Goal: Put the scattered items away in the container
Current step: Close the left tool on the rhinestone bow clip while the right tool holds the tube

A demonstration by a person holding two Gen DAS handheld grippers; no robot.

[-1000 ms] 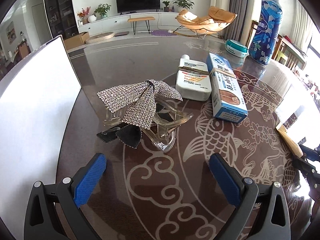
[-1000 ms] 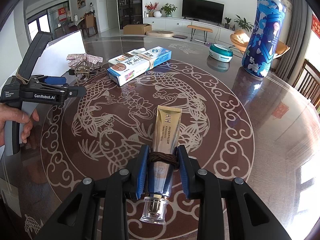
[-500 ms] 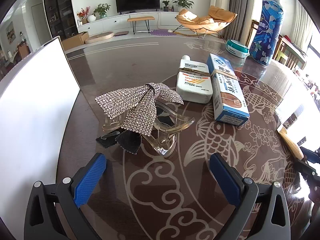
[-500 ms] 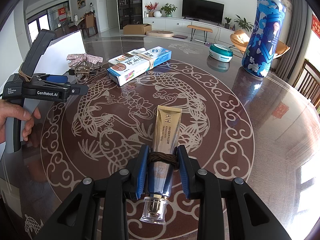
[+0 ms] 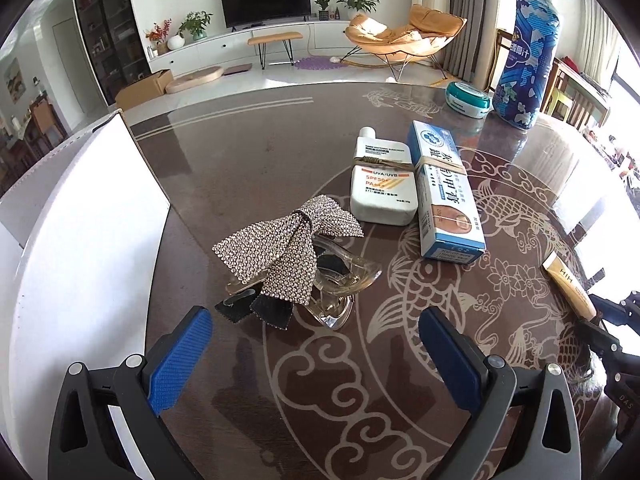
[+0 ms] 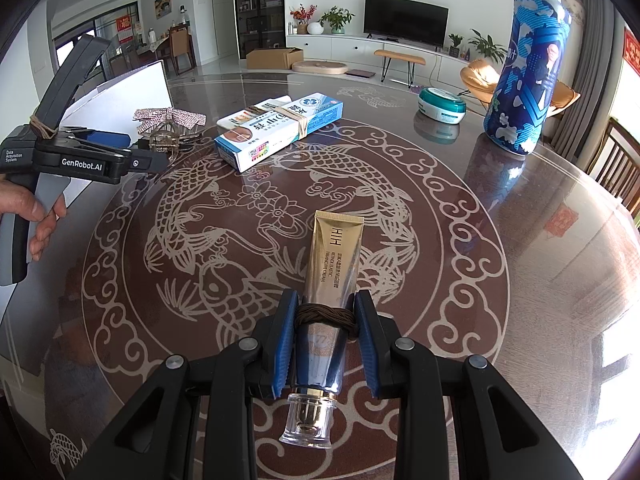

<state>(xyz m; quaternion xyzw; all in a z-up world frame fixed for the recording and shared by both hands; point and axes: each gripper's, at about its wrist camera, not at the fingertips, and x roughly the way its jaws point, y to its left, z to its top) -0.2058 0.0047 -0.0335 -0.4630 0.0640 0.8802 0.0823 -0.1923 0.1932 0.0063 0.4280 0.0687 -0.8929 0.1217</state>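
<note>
Gold cream tube [image 6: 334,280] lies near on the desk [image 6: 500,248], clamped by the right claw [image 6: 326,334] close to its clear cap; it seems light, soft, slippery. Farther left, the left claw [image 5: 314,354] stands apart before the rhinestone hair clip [image 5: 288,248], probably fragile; the white container [image 5: 80,240] is beside it.

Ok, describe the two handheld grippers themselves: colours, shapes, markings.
Left gripper: black plastic frame with silver screws, blue ribbed pads. From the right wrist view its body reads "GenRobot.AI", with a grey handle and a tan rubber band round its rear. Right gripper: the same black frame and blue pads.
</note>
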